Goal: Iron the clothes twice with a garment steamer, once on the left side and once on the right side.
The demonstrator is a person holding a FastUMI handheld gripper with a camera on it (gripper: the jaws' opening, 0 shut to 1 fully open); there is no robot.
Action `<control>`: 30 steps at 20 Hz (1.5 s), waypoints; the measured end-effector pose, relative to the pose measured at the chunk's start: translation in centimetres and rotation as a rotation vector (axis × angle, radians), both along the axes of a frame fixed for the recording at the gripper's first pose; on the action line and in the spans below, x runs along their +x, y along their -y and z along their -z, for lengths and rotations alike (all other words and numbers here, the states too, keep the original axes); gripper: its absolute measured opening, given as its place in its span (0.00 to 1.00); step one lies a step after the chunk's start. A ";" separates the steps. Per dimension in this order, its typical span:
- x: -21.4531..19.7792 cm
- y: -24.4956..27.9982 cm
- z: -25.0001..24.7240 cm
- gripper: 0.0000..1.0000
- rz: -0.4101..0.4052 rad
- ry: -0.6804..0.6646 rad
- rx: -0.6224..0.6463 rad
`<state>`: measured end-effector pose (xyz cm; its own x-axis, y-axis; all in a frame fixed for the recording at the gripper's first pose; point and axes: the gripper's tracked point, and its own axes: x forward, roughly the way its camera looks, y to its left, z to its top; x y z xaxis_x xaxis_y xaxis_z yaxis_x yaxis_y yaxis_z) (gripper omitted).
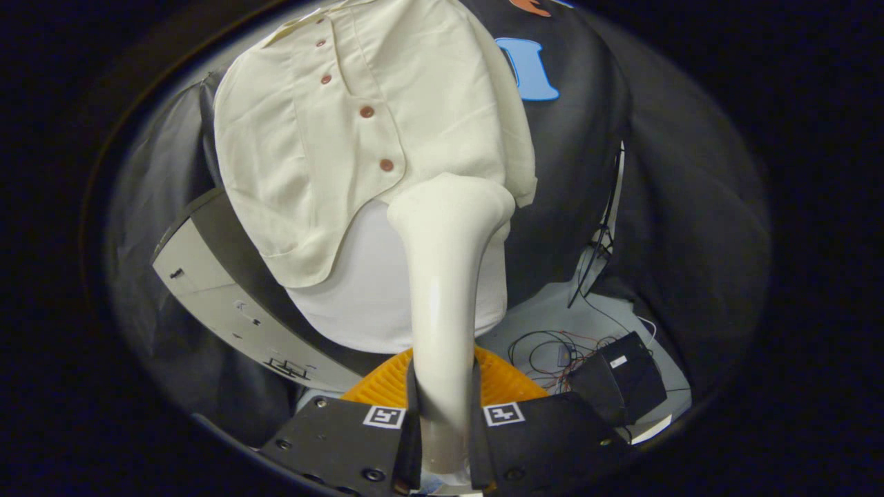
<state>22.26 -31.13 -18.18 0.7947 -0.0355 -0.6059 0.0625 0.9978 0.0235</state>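
Note:
A cream button-up shirt (359,117) with brown buttons hangs over a white undershirt (373,297) on a stand ahead of me. My gripper (445,421) is shut on the handle of a white garment steamer (445,276), with both fingers pressing on its sides. The steamer rises straight up between the fingers. Its wide head (452,200) sits at the shirt's lower hem, on the side right of the button row, against the cloth or very close to it.
An orange ridged object (504,379) lies just beyond the fingers behind the steamer handle. A grey-white cabinet (228,297) stands left of the garment. Black boxes (621,379) and loose wires (552,345) lie on the floor to the right, near a thin tripod (604,235).

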 end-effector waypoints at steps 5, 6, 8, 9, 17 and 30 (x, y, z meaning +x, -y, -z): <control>-3.4 -2.5 -0.5 0.27 0.023 -0.008 0.000; -3.9 -3.0 -0.8 0.27 0.028 -0.001 -0.003; -4.7 -4.0 -1.5 0.27 0.037 0.009 0.001; -5.2 -4.5 -1.8 0.27 0.045 0.013 0.008; -6.9 -8.6 -4.8 0.27 0.058 0.051 0.031; -9.9 -20.2 -15.2 0.27 -0.083 0.272 -0.038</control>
